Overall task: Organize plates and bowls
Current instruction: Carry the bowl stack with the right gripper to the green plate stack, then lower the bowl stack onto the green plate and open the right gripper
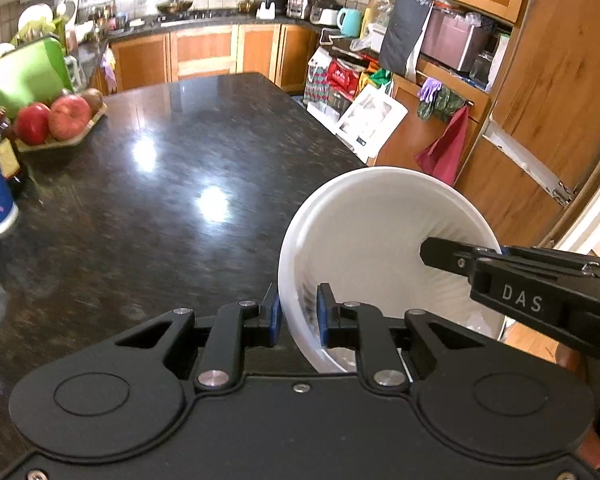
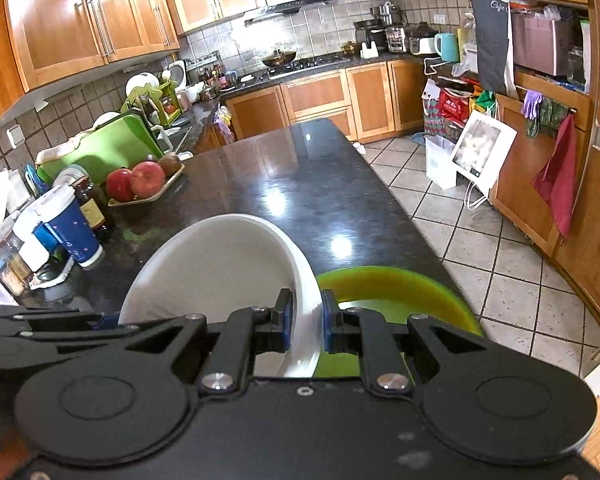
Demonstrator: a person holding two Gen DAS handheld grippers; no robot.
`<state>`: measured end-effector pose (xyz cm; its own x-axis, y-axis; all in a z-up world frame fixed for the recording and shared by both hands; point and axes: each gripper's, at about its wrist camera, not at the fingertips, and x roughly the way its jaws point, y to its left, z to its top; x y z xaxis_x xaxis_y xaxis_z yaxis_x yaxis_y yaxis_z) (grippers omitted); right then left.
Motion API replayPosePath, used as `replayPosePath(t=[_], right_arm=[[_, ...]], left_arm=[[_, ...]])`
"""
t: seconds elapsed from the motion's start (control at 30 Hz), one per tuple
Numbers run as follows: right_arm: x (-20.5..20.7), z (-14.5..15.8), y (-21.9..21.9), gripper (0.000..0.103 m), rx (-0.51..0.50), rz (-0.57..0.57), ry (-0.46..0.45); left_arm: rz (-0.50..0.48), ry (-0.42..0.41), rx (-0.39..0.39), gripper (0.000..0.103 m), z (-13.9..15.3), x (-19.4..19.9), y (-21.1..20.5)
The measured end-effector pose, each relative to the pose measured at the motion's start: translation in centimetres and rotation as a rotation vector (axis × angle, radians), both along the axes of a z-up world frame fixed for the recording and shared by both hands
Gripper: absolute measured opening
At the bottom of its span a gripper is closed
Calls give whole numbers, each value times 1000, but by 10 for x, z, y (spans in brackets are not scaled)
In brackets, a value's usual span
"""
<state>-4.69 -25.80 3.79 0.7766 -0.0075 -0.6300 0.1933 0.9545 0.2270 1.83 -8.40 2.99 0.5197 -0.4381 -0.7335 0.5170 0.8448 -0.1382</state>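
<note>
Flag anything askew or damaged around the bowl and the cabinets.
The white bowl is tilted steeply, clamped at opposite rims by the left gripper and right gripper. On the right-hand cabinet, a bare drawer rail shows where a front seems missing.

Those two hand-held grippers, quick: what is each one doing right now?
Left hand-held gripper: closed on the white bowl's rim.
Right hand-held gripper: closed on the same bowl's opposite rim.
</note>
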Motion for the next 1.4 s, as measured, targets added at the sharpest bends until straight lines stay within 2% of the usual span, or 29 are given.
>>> replayPosePath(t=[0.17, 0.37, 0.57, 0.67, 0.7, 0.77, 0.8, 0.97, 1.07, 1.17, 1.4], right_arm=[[5, -16, -41, 17, 54, 46, 68], [18, -34, -63, 16, 99, 117, 127], [22, -38, -70, 21, 106, 185, 127], [24, -36, -74, 23, 97, 198, 108], [24, -36, -76, 28, 92, 197, 97], [23, -35, -77, 39, 83, 192, 75], [22, -34, -78, 40, 79, 193, 66], [20, -31, -78, 40, 74, 215, 29], [15, -28, -78, 41, 59, 222, 1], [9, -22, -75, 41, 32, 224, -43], [-16, -4, -68, 42, -39, 174, -144]], left_arm=[[41, 49, 14, 23, -13, -3, -26], [108, 99, 44, 23, -23, -8, -39], [166, 79, 61, 25, -21, -13, -47], [194, 65, 67, 29, -20, -12, -52], [207, 56, 70, 33, -19, -11, -54], [223, 48, 68, 33, -18, -11, -53], [230, 49, 64, 34, -17, -10, -54], [264, 34, 41, 44, -10, -14, -51], [273, 20, 20, 45, -4, -21, -49], [287, -1, 15, 50, 0, -26, -47], [327, -71, 34, 50, 7, -40, -39]])
